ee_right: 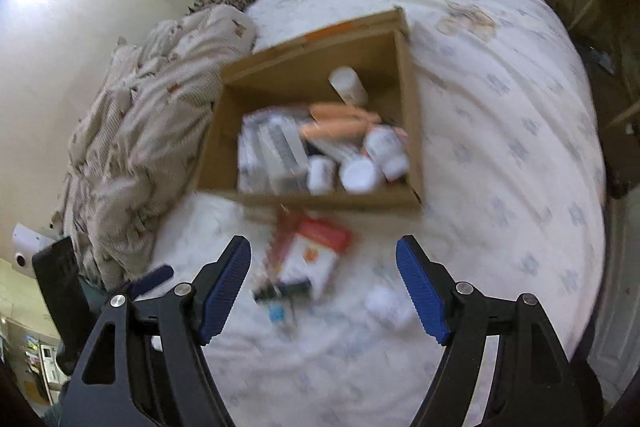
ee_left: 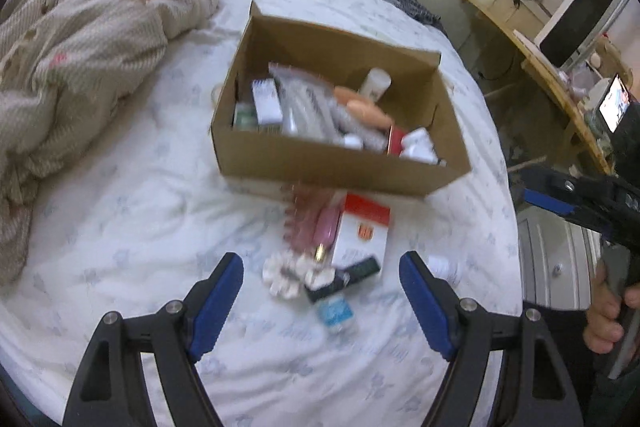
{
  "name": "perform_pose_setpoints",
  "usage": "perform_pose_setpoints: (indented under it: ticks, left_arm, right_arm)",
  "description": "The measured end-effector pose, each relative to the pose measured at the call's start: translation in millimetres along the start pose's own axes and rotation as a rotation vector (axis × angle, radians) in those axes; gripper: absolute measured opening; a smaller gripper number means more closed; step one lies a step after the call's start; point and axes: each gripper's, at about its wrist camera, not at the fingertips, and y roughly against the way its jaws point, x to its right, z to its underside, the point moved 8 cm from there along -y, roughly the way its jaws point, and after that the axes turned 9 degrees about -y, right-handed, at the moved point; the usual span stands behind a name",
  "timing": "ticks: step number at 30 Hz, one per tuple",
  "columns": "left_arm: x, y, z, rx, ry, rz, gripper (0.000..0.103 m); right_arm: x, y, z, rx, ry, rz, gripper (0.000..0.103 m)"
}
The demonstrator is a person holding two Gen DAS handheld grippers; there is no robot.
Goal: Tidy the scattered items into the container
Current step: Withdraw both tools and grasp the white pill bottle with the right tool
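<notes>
The box (ee_left: 340, 167) sits on the bed (ee_left: 120, 227), holding white bottles, two peach tubes (ee_left: 362, 107) and packets. Just before it lie a red-white carton (ee_left: 362, 231) and several small blurred items. Both grippers, left (ee_left: 322, 291) and right (ee_right: 323, 279), hover released, empty.

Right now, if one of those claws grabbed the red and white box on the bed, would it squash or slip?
The red and white box looks like thin card, so it would probably dent under a hard squeeze. Its flat sides should grip well without rolling. It lies on a soft bedsheet, so pressing down would likely sink it.
</notes>
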Motion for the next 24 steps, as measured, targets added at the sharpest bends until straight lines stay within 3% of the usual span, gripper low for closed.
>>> perform_pose_setpoints:
  ticks: [5, 9, 13, 16, 24]
  left_arm:
    - [-7.7, -13.1, 12.0, 0.010, 0.026, 0.006, 0.081]
    - [-16.4, -15.3, 9.3, 0.010, 0.098, 0.068, 0.081]
    - [-21.3, -21.9, 14.7, -0.017, 0.171, 0.122, 0.081]
    - [-15.8, -25.7, 17.1, -0.033, 0.152, 0.118, 0.081]
    - [-8.3, -36.3, 24.5, -0.080, 0.117, 0.102, 0.081]
  right_arm:
    - [43.4, -5.8, 19.3, -0.024, -0.100, 0.051, 0.079]
    - [81.9, -6.4, 20.2, 0.022, -0.150, 0.134, 0.079]
    - [106.7, -27.7, 31.7, -0.069, -0.280, 0.113, 0.079]
    - [107.8, -46.9, 39.1, -0.124, -0.261, 0.167, 0.079]
    - [76.4, -90.9, 55.9, -0.223, -0.127, 0.189, 0.079]
